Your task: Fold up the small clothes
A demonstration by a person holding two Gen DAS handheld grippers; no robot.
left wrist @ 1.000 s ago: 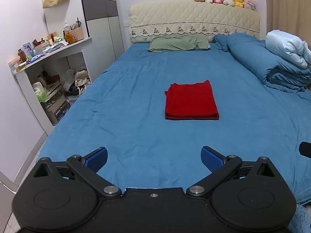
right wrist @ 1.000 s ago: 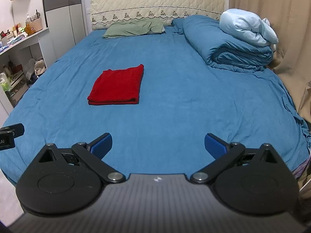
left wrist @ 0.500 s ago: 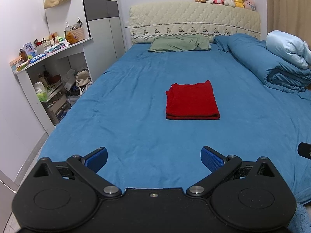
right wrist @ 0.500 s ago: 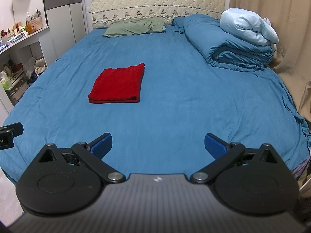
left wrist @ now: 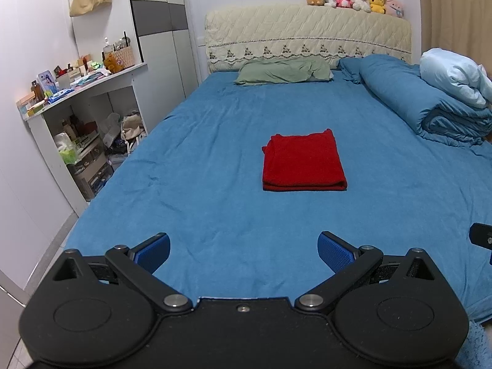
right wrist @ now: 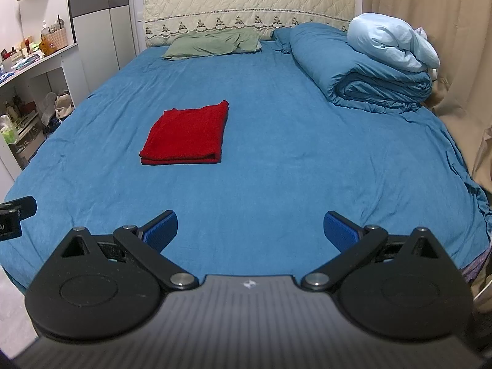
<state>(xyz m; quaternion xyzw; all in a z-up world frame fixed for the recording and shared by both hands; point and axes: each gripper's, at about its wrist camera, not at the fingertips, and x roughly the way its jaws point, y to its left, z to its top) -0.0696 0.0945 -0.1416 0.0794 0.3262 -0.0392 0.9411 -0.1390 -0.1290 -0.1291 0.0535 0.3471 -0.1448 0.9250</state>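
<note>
The left gripper (left wrist: 243, 250) and right gripper (right wrist: 250, 227) hover spread wide and empty over the bed's (left wrist: 215, 153) near edge, well short of the folded red cloth (left wrist: 303, 160) lying mid-bed.

Red folded cloth (left wrist: 303, 161) on blue bedsheet (left wrist: 215, 184); cream quilted headboard (left wrist: 307, 35).

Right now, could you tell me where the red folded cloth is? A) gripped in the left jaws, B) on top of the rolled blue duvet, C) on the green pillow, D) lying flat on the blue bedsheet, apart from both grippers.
D: the red folded cloth lies flat on the blue bedsheet, with both grippers' jaws open and empty well short of it.
</note>
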